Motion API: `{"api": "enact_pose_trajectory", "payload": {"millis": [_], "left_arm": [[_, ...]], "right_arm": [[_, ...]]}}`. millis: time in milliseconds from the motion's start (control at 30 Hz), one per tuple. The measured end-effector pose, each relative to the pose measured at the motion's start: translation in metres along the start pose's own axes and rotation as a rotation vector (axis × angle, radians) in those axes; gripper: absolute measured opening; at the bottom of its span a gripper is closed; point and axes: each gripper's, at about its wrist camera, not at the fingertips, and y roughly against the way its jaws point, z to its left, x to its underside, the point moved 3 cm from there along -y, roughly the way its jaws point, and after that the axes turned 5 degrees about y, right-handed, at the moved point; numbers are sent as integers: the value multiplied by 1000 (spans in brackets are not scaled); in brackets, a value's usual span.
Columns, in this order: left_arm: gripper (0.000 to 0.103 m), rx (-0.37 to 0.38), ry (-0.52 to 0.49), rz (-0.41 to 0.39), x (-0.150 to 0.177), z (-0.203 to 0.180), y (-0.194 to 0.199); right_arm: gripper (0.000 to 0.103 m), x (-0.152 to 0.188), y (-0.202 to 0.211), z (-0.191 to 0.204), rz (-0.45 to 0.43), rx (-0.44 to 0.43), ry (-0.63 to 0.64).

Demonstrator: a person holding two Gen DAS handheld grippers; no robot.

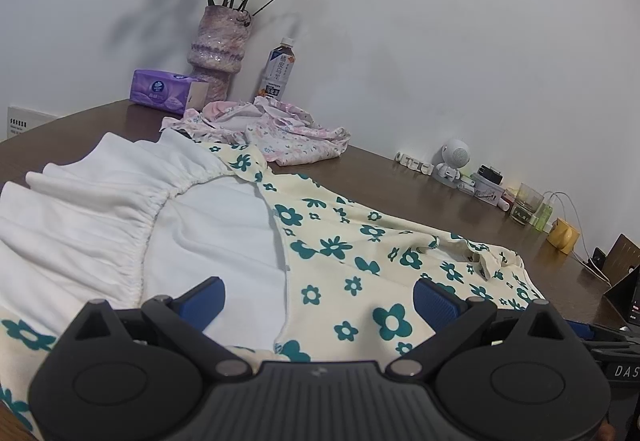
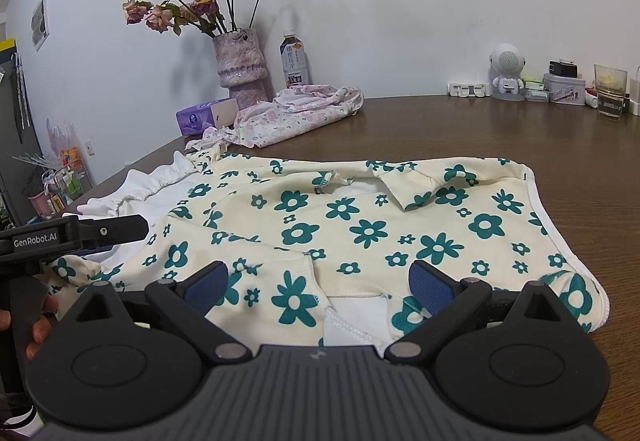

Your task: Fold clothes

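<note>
Now | left gripper (image 1: 318, 299) wide | right gripper (image 2: 318, 283) wide | over floral garment (image 2: 360, 225)

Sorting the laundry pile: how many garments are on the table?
2: green-flowered garment spread nearest the grippers, pink-flowered garment crumpled by the vase. More may hide inside it.

Bare brown table (image 2: 460, 129) lies open between the flowered garment (image 2: 360, 229) and the back wall on the right; free passage there. Far right edge is crowded: robot-shaped speaker (image 2: 508, 71), tin (image 2: 564, 89), glass (image 2: 610, 89), all close together along the wall. Back left is blocked by the vase (image 2: 240, 61), bottle (image 2: 295, 61), tissue pack (image 2: 206, 117) and a crumpled pink garment (image 2: 300, 113) just in front of them. Left gripper (image 1: 318, 299) and right gripper (image 2: 318, 289) both hang over the flowered garment, jaws wide apart, nothing between them.
</note>
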Motion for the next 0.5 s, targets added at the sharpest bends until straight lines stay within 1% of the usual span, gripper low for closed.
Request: {"api": "enact_pose_trajectory", "payload": {"millis": [500], "left_arm": [[101, -11, 5, 9, -1, 2, -1]], "right_arm": [[98, 0, -1, -1, 7, -1, -3]]}}
